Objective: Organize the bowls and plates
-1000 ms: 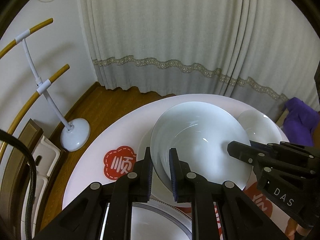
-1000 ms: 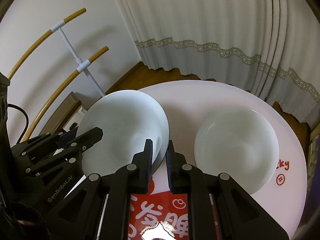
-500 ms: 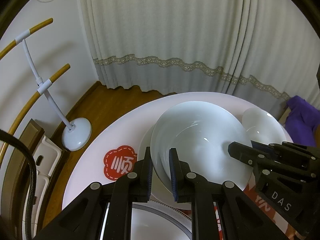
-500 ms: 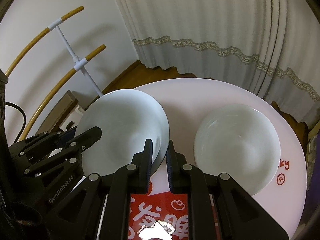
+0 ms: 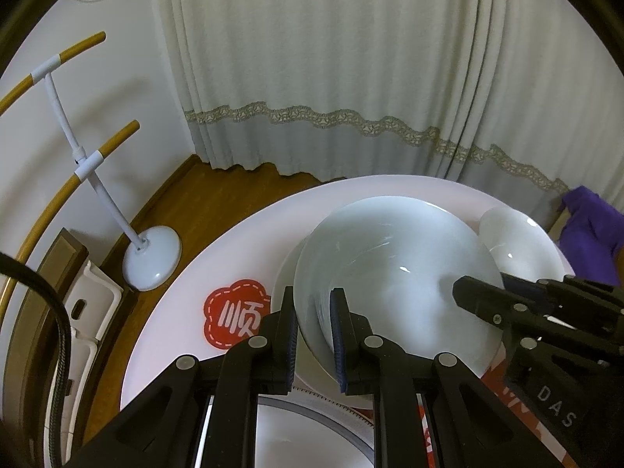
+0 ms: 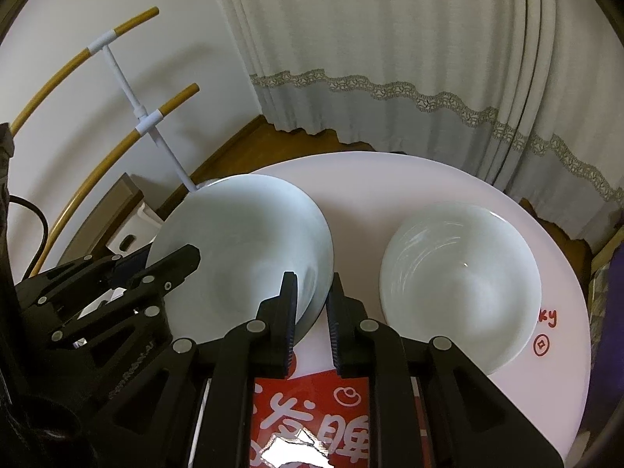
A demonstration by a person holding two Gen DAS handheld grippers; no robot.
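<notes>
My left gripper [image 5: 315, 321] clamps the near rim of the big glossy white bowl [image 5: 394, 277], which sits over a flat plate [image 5: 282, 288] on the round pink table [image 5: 249, 234]. My right gripper [image 6: 312, 308] straddles the opposite rim, jaws just easing apart. Smaller smooth bowl [image 6: 460, 280] alongside, bare tabletop behind.

The round table [image 6: 390, 179] is bare between the large bowl [image 6: 241, 241] and the small bowl [image 6: 460, 273]; both bowls block its sides.
</notes>
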